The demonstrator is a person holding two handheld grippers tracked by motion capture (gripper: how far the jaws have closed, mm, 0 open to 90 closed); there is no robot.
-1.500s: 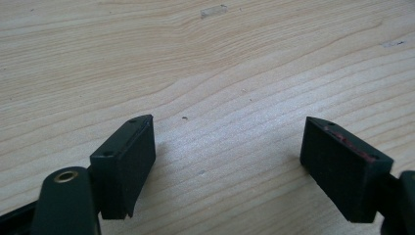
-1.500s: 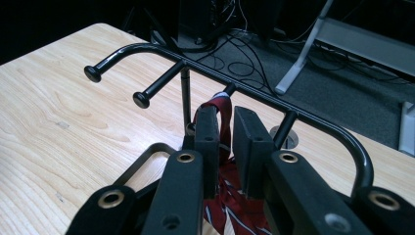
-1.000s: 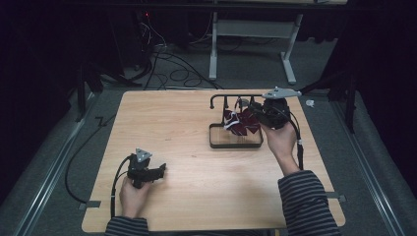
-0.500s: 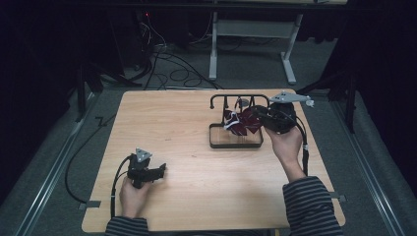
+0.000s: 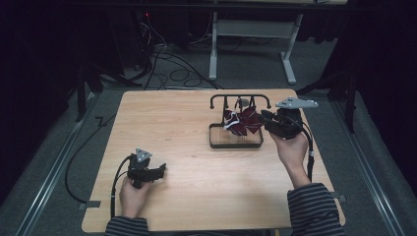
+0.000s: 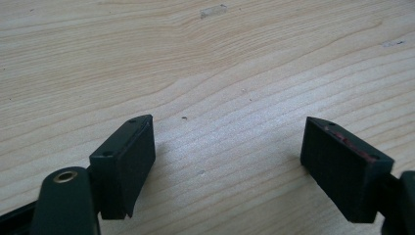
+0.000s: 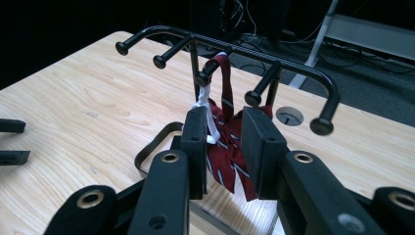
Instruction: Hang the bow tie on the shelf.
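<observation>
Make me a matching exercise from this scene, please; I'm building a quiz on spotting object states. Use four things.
1. dark red striped tie
2. black metal peg rack
3. left gripper
4. right gripper

a. open above bare wood
b. hangs by a loop from a peg
c. shut on the cloth
d. stands on the light wooden table

Pairs: 1-b, 2-d, 3-a, 4-c

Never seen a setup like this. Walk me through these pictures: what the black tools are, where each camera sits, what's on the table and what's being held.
A person holds two hand-held grippers. The high view looks down on the wooden table; the other views ride on each gripper. The left gripper rests low over bare wood, jaws wide apart. The right gripper has its jaws closed on a dark red striped bow tie, whose strap is looped over a peg of the black rack standing on the table.
</observation>
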